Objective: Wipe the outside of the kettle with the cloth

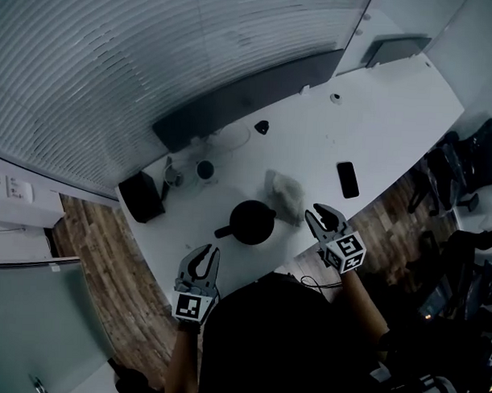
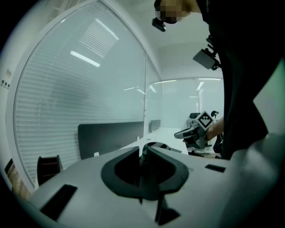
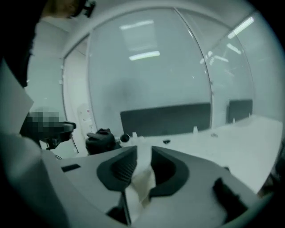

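In the head view the black kettle (image 1: 251, 222) stands on the white table (image 1: 377, 124) near its front edge, spout to the left. A crumpled pale cloth (image 1: 285, 193) lies just behind and right of it. My right gripper (image 1: 324, 212) hovers to the right of the cloth, jaws open; in the right gripper view (image 3: 143, 151) pale cloth shows through the gap, and I cannot tell whether it touches. The kettle (image 3: 101, 140) sits to the left there. My left gripper (image 1: 209, 251) hangs in front of the kettle off the table edge, jaws (image 2: 141, 151) narrowly apart with nothing between.
A black phone (image 1: 348, 179) lies right of the cloth. A dark box (image 1: 141, 196) and small items (image 1: 204, 169) sit at the table's left, and a dark partition (image 1: 249, 95) runs along the back below a glass wall. Office chairs (image 1: 473, 159) stand at the right.
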Demonstrator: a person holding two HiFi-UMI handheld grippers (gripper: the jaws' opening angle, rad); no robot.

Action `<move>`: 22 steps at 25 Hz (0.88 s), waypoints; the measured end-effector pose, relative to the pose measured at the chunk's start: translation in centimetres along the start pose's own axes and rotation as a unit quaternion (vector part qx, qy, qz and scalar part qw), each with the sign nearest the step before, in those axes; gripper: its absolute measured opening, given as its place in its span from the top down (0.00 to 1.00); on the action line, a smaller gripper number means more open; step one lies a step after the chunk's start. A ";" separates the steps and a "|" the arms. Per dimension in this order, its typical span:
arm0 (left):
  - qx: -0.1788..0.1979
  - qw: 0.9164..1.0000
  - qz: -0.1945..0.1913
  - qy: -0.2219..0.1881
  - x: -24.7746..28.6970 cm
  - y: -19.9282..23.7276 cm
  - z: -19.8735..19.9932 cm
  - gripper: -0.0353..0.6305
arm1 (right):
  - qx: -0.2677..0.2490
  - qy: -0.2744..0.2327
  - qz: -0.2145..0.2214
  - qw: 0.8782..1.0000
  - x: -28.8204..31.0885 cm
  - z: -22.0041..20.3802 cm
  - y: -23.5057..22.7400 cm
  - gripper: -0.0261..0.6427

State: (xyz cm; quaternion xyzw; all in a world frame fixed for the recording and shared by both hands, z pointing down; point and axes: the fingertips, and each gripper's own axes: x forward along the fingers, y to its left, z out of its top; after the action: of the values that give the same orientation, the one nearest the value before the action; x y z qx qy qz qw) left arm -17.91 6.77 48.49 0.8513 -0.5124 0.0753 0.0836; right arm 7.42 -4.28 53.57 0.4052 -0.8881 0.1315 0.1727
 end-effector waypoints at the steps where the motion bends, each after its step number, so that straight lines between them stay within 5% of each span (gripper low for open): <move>1: 0.004 1.000 -0.008 -0.015 -0.1 -0.5 1.4 0.91 | -0.037 -0.043 0.007 0.998 -1.5 2.5 1.8 0.91; 3: 0.011 0.999 -0.032 -0.036 -0.1 -1.9 4.0 0.94 | -0.082 -0.100 0.015 0.992 -4.1 6.6 5.4 0.96; 10: 0.061 0.992 -0.093 -0.052 0.1 -6.5 7.5 0.94 | -0.068 -0.165 0.062 0.982 -7.4 12.9 16.0 0.96; 14: 0.044 0.994 -0.085 -0.048 0.0 -7.8 7.0 0.94 | -0.087 -0.157 0.075 0.981 -8.4 13.2 19.1 0.96; 17: 0.071 0.993 -0.091 -0.019 -1.0 -8.9 5.8 0.94 | -0.093 -0.152 0.083 0.980 -9.0 12.4 20.4 0.96; 22: 0.099 0.989 -0.102 -0.034 -1.8 -12.7 6.5 0.94 | -0.080 -0.162 0.103 0.978 -10.8 11.2 21.0 0.96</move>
State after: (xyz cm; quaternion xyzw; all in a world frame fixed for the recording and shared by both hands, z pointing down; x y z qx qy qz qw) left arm -7.20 12.72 40.93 0.9054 -0.4152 0.0877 -0.0114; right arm -4.26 12.18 36.99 0.3121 -0.9490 0.0096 0.0441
